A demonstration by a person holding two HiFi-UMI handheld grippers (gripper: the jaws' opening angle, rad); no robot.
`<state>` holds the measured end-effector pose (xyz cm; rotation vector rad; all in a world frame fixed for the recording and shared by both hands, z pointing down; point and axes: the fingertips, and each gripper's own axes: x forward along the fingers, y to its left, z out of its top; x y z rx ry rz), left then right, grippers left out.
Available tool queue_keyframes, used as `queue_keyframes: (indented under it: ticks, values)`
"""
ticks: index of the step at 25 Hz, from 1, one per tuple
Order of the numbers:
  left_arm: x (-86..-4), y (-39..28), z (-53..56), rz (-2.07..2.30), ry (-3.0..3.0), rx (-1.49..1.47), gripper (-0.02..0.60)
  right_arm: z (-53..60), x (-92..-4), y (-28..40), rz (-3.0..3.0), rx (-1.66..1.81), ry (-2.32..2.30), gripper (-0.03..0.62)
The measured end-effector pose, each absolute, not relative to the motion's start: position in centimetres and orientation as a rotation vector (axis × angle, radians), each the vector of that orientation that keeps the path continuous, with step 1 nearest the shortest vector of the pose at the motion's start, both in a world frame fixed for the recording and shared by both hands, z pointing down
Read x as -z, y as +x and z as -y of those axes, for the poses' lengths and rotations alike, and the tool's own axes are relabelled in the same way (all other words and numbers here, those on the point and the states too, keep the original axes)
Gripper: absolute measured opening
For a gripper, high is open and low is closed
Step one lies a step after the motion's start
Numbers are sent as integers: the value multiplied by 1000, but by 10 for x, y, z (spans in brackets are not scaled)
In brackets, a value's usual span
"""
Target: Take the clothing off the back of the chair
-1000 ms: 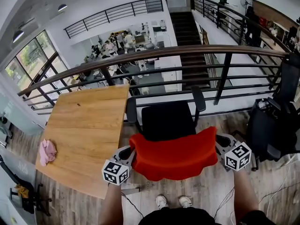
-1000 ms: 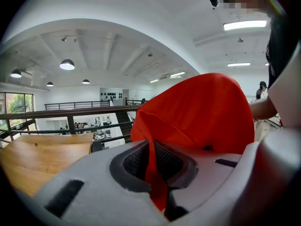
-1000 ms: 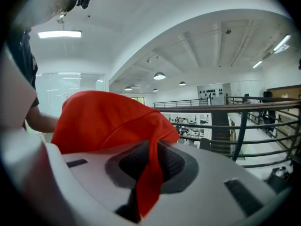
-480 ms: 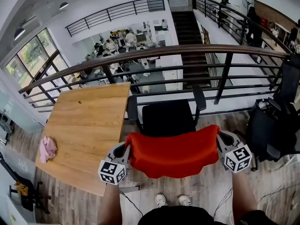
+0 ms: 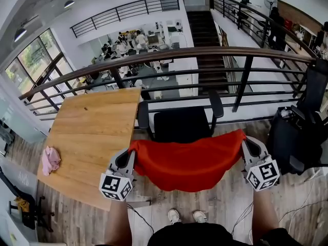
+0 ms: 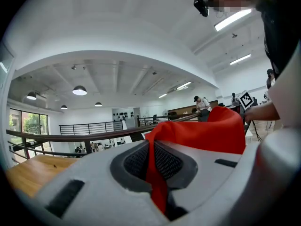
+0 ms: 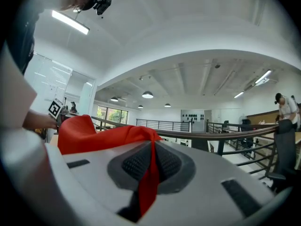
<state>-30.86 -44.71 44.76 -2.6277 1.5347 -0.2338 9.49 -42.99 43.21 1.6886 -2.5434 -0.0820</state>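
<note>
Since the red clothing [image 5: 187, 163] is soft and floppy, my left gripper [image 6: 153, 163] and right gripper [image 7: 151, 165] pinch its top corners tight.

Wooden table [image 5: 92, 132], pink cloth [image 5: 50, 159] on its left edge, dark railing [image 5: 215, 50], staircase [image 5: 205, 29] beyond

We cannot see the backrest of the black padded office chair [image 5: 182, 124] behind the red fabric garment [image 5: 187, 160]. The far figures downstairs [image 5: 138, 38] are too small for us to make out.
</note>
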Motion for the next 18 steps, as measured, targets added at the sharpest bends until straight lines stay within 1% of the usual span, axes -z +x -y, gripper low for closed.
queue_keyframes:
  ticks: [8,18]
  values:
    - [-396,-309,427,-1490,-2553,105,26,403,-375,85,2569,240,1760,21]
    - [-336,-316,389,-1389,-2494,-53,26,351,-325,75,2558,365,1942,21]
